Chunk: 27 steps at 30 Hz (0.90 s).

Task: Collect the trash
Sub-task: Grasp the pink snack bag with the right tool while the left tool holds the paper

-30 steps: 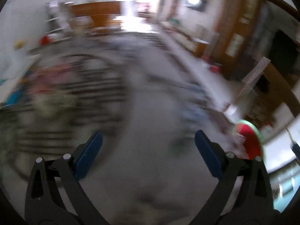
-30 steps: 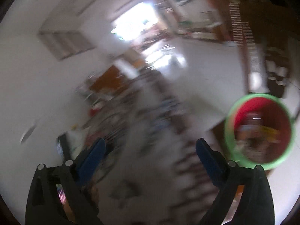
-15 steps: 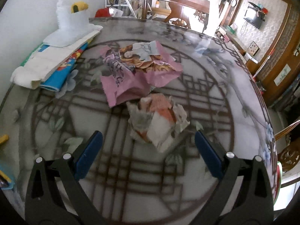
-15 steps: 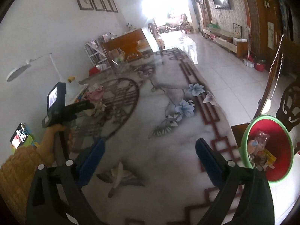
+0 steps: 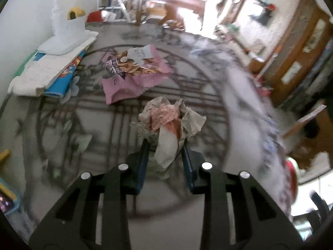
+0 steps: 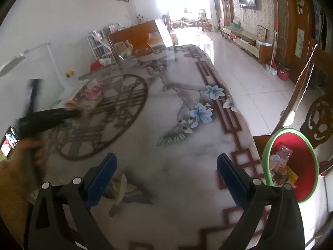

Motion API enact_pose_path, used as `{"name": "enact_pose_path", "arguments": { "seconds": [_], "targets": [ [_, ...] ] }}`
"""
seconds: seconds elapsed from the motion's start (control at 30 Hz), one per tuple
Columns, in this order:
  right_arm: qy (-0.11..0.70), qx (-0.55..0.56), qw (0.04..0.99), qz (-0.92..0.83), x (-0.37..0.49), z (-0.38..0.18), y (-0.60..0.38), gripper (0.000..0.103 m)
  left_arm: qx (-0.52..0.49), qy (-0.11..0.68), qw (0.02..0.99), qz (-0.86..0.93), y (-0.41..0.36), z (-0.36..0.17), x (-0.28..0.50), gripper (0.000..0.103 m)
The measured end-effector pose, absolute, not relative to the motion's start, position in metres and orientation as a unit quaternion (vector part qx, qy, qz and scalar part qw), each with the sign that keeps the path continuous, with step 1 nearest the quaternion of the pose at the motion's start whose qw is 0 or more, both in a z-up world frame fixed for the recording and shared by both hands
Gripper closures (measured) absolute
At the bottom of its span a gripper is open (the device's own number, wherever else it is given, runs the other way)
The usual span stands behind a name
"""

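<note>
My left gripper (image 5: pixel 165 145) is shut on a crumpled paper wrapper (image 5: pixel 168 123), beige with orange-pink print, over the patterned table (image 5: pixel 93 129). A pink snack bag (image 5: pixel 133 70) lies flat on the table just beyond it. My right gripper (image 6: pixel 166 166) is open and empty above the table's marble-print surface (image 6: pixel 177 156). A red bin with a green rim (image 6: pixel 291 164) stands off the table's right edge and holds a plastic bottle and wrappers; its edge also shows in the left wrist view (image 5: pixel 291 179). The left gripper's body (image 6: pixel 47 116) shows blurred at the far left of the right wrist view.
A stack of books and a white lamp base (image 5: pixel 62 41) sit at the table's back left. A phone (image 6: pixel 8 141) lies at the left edge. A carved wooden chair (image 6: pixel 320 120) stands beside the bin. A wooden bench (image 6: pixel 135 37) stands beyond the table's far end.
My left gripper swung to the table, moved onto the crumpled wrapper and shut on it. My right gripper settled over the table and stays open.
</note>
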State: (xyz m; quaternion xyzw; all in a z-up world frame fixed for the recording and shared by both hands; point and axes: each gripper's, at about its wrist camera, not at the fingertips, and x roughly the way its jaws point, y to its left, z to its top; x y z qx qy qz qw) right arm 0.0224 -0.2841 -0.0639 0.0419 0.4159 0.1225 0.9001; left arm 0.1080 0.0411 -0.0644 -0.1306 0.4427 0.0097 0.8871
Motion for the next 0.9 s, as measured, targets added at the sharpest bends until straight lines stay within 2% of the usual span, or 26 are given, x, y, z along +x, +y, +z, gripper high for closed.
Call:
{"name": "enact_pose_path", "arguments": {
  "seconds": [0.13, 0.23, 0.33, 0.5, 0.67, 0.77, 0.9],
  "targets": [
    [0.435, 0.036, 0.891, 0.122, 0.031, -0.074, -0.277, 0.009, -0.120, 0.408, 0.905, 0.001, 0.051, -0.039, 0.052, 0.072],
    [0.472, 0.057, 0.868, 0.141, 0.050, -0.091, -0.267, 0.009, -0.152, 0.396, 0.905, 0.004, 0.063, -0.037, 0.029, 0.072],
    [0.506, 0.096, 0.843, 0.155, 0.072, -0.103, -0.252, 0.010, -0.187, 0.390, 0.902, -0.011, 0.071, -0.039, 0.026, 0.072],
    [0.496, 0.123, 0.842, 0.172, 0.121, -0.083, -0.202, 0.009, -0.237, 0.398, 0.886, -0.022, 0.080, -0.048, 0.033, 0.071],
    [0.488, 0.080, 0.841, 0.220, 0.189, -0.061, -0.109, 0.007, -0.264, 0.391, 0.881, -0.045, 0.083, -0.049, 0.036, 0.071],
    [0.519, 0.077, 0.812, 0.256, 0.234, -0.069, -0.054, 0.007, -0.301, 0.387, 0.870, -0.050, 0.095, -0.052, 0.036, 0.071],
    [0.569, 0.149, 0.774, 0.234, 0.283, -0.098, -0.026, 0.007, -0.323, 0.380, 0.866, -0.040, 0.110, -0.053, 0.036, 0.071]
  ]
}}
